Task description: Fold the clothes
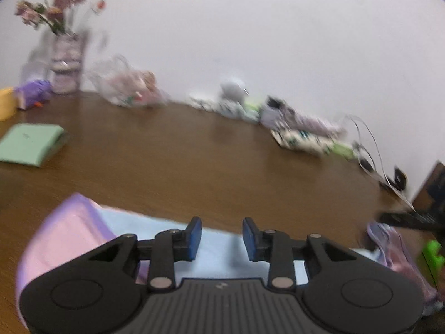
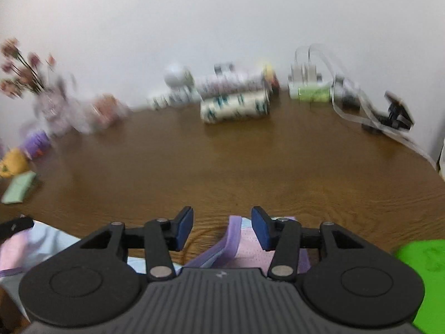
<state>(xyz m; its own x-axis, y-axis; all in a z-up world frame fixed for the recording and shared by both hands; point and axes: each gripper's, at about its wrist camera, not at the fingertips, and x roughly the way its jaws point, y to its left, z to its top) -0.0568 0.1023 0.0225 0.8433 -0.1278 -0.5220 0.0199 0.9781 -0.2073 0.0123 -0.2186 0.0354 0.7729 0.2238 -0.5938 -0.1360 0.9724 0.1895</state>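
A pastel garment lies on the brown wooden table (image 1: pixel 194 150), with pink and purple parts (image 1: pixel 64 231) and a light blue panel (image 1: pixel 217 253). My left gripper (image 1: pixel 221 232) hovers over the blue panel near its far edge, jaws apart, blue pads (image 1: pixel 194 236) not touching any cloth. In the right wrist view a purple-banded pink part of the garment (image 2: pixel 236 242) lies under my right gripper (image 2: pixel 222 221), whose jaws also stand apart with nothing pressed between them. The cloth below both gripper bodies is hidden.
A folded green item (image 1: pixel 30 143) lies at the left. A vase of flowers (image 1: pixel 65 66), a clear bag (image 1: pixel 128 86), patterned rolls (image 2: pixel 235 107) and cables (image 2: pixel 350 105) line the wall. A bright green object (image 2: pixel 422 261) sits at the lower right.
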